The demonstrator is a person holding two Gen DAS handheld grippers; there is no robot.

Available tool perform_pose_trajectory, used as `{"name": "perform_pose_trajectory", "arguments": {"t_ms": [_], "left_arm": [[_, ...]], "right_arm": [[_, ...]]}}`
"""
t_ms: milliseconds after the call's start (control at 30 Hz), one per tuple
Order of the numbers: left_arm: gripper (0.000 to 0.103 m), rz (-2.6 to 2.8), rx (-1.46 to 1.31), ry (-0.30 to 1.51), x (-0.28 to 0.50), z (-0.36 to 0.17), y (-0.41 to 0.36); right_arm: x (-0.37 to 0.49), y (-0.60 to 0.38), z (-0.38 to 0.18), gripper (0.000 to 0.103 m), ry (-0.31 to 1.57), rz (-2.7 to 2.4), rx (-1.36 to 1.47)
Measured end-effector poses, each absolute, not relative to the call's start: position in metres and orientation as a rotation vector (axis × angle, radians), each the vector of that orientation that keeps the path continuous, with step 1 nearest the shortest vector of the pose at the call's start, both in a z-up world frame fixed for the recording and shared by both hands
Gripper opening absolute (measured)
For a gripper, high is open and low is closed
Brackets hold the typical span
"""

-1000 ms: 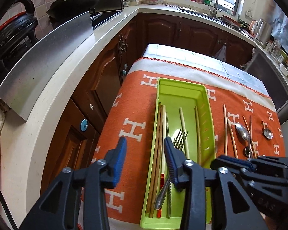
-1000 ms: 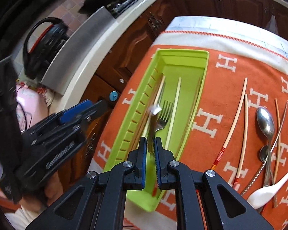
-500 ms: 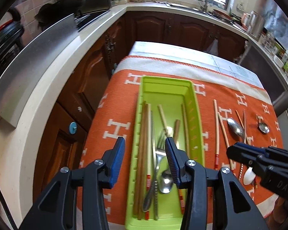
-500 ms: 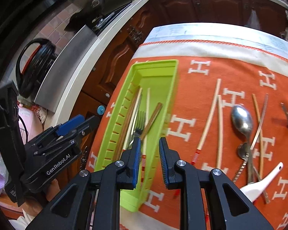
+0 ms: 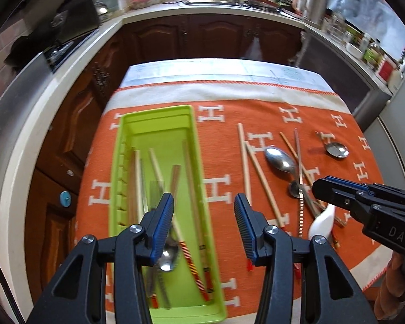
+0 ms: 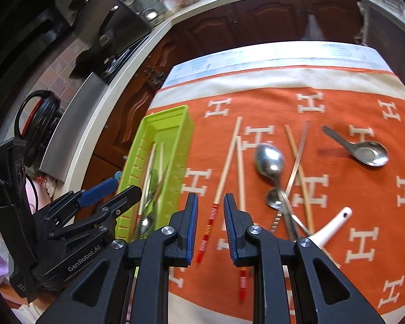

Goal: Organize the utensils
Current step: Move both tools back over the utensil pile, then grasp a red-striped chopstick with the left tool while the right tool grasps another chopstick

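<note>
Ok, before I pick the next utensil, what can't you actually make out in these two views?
- Left wrist view: utensils in the green tray are motion-blurred; the left gripper finger covers the fork, so no exact count.
- Right wrist view: the right gripper hides the striped ends of the pale chopsticks.
- Both views: the heap by the white ceramic spoon overlaps; which handle lies underneath is unclear.

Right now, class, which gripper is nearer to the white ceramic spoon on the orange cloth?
Right. The right gripper hangs just above the white ceramic spoon. The left gripper is over the cloth beside the green tray, farther off.
</note>
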State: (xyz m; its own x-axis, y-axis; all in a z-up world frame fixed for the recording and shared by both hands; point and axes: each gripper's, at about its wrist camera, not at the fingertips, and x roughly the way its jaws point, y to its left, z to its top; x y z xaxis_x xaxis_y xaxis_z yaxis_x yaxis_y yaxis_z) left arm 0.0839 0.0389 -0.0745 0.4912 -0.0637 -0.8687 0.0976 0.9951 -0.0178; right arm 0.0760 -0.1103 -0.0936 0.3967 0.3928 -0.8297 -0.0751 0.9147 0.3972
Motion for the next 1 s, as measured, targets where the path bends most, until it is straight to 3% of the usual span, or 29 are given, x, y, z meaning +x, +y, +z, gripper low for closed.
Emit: {"name": "perform_pose_trajectory", "arguments": {"t_ms": [600, 733, 1000], "left_arm": [[0.045, -0.196, 0.045, 1.203, 0.121, -0.137, -0.015], [0.035, -0.208, 0.054, 1.251, 0.126, -0.154, -0.02], [0.032, -0.206, 0.079, 1.3, 0.131, -0.174, -0.027]], "right_arm": [[0.068, -0.172, -0.131, 0.02, 1.131, 0.215, 0.449], [0.067, -0.176, -0.14, 0.02, 1.139, 0.216, 0.459], [0.068, -0.174, -0.153, 0.02, 1.155, 0.229, 0.461]]}}
